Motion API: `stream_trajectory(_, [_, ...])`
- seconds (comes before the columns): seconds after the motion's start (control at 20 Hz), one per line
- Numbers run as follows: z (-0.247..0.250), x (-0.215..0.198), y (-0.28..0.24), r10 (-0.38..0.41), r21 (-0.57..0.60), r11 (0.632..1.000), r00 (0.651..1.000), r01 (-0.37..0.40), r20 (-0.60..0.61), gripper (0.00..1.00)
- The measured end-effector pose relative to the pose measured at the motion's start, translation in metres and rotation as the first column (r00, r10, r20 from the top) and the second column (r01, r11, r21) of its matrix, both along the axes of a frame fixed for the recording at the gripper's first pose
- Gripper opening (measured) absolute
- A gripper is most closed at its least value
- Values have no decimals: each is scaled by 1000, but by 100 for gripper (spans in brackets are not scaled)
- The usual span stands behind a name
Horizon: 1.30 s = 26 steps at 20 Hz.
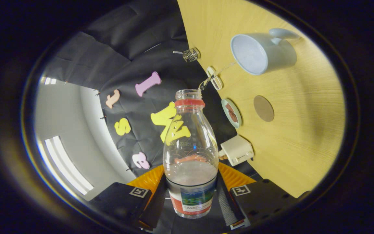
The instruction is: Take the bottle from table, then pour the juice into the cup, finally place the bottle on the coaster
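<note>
The bottle [191, 152] sits clamped between the two fingers of the gripper [192, 195], which press on its labelled lower body from either side; it is lifted clear of the table [304, 146] and tipped over, its open neck aimed toward the cup [261, 52]. A thin stream [218, 73] of pale liquid leaves the mouth and arcs to the cup's near rim, so pouring looks underway, with some liquid left in the bottle.

Taking the cup as landmark: the bottle mouth is well short of it, off the table edge. The round brown coaster [264, 108] lies on the table between cup and gripper. A small dish [231, 112] and a white box [236, 150] sit along the table edge on the gripper's side of the cup; a glass jar [191, 54] stands at the edge beyond.

The risk, as I judge it, is the long thin stream: it meets the rim rather than the centre, so a slight wobble or weakening flow could drop juice onto the table. A steeper tilt could overshoot instead.
</note>
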State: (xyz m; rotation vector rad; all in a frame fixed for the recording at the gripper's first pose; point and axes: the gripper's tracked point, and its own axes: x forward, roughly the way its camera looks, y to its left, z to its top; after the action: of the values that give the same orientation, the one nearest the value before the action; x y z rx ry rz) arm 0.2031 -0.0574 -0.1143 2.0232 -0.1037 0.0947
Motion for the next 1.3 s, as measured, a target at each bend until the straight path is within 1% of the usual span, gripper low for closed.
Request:
stream_trajectory(0.3, [19,-2,-4,11,15,1000,1000,-12,17,78])
stream_trajectory(0.6, [25,-2,-12,17,28,999,1000,-18,19,78])
stream_trajectory(0.85, [36,-2,-22,20,75,997,1000,-22,23,78])
stream_trajectory(1.3, [49,3,-23,57,144,988,998,-59,19,78])
